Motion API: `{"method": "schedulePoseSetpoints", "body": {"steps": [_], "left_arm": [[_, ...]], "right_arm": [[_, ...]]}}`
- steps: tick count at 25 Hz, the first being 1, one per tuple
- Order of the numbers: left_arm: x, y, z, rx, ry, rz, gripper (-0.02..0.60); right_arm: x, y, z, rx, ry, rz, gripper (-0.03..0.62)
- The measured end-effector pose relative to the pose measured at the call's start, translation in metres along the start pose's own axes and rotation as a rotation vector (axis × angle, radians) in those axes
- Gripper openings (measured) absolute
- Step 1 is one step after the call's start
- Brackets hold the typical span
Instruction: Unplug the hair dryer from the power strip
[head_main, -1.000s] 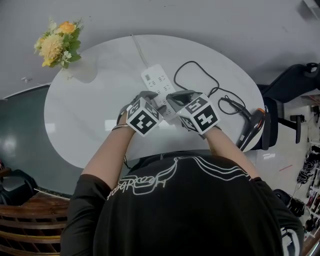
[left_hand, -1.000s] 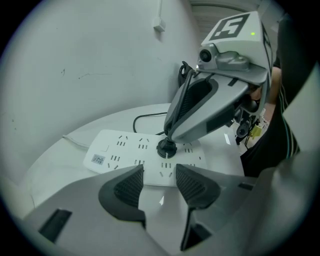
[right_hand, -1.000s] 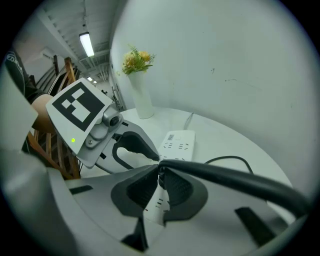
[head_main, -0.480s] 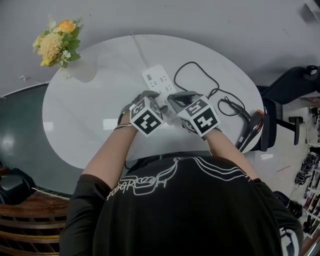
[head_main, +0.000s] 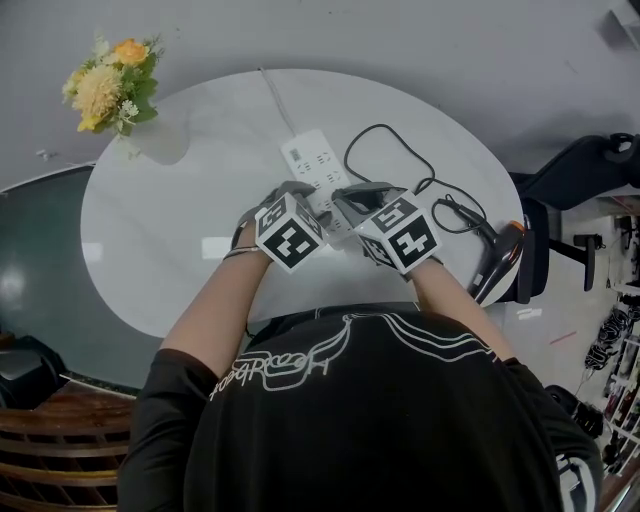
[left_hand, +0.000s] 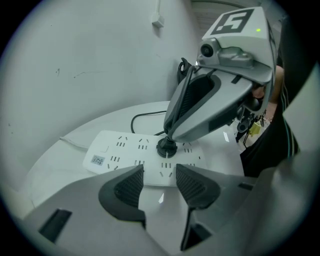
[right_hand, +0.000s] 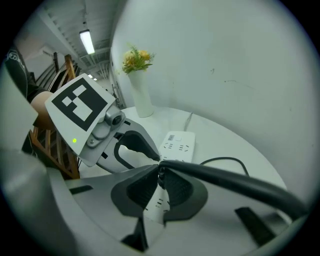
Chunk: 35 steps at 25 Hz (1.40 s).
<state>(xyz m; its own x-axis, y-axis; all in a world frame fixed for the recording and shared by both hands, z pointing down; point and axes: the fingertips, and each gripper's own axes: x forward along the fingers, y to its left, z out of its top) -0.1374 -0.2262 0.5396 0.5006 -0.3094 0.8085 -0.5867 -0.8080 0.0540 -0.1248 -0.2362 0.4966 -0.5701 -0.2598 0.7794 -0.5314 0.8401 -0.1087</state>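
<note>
A white power strip (head_main: 312, 160) lies on the round white table (head_main: 170, 240). A black plug (left_hand: 166, 147) sits in one of its sockets, and its cord (head_main: 385, 135) loops to the hair dryer (head_main: 497, 262) at the table's right edge. My right gripper (right_hand: 159, 187) is shut on the plug from above, with the cord (right_hand: 235, 180) trailing off to the right. My left gripper (left_hand: 157, 182) is open, its pads hovering over the near edge of the strip (left_hand: 120, 152), close beside the right gripper (left_hand: 170, 135).
A vase of yellow flowers (head_main: 110, 85) stands at the table's far left. The strip's white cable (head_main: 275, 95) runs off the back edge. A black chair (head_main: 580, 170) is to the right, and wooden furniture (head_main: 60, 440) at the lower left.
</note>
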Motion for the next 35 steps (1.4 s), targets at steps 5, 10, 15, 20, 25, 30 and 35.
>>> {"method": "schedulePoseSetpoints", "body": {"steps": [5,10,15,20,25,30,35], "left_arm": [[0.003,0.001,0.003,0.009,-0.018,0.011,0.201],[0.003,0.0,0.004,0.003,-0.031,0.011,0.201],[0.003,0.0,0.005,-0.013,-0.069,0.03,0.201],[0.001,-0.003,0.009,0.006,-0.142,0.044,0.186],[-0.007,-0.002,0.012,-0.053,-0.191,0.08,0.101],[-0.036,-0.003,0.029,-0.24,-0.329,0.065,0.054],[-0.076,-0.013,0.049,-0.431,-0.505,0.063,0.017]], "right_arm": [[-0.017,0.003,0.033,-0.083,-0.064,-0.006,0.025],[-0.036,-0.033,0.017,0.011,-0.073,-0.047,0.026],[-0.039,-0.031,0.014,0.049,-0.109,-0.022,0.026],[-0.042,-0.031,0.008,0.103,-0.163,0.001,0.026],[-0.05,-0.033,0.0,0.156,-0.208,0.012,0.028],[-0.068,-0.037,-0.008,0.169,-0.259,0.034,0.028],[-0.094,-0.037,-0.009,0.188,-0.33,0.081,0.028]]}}
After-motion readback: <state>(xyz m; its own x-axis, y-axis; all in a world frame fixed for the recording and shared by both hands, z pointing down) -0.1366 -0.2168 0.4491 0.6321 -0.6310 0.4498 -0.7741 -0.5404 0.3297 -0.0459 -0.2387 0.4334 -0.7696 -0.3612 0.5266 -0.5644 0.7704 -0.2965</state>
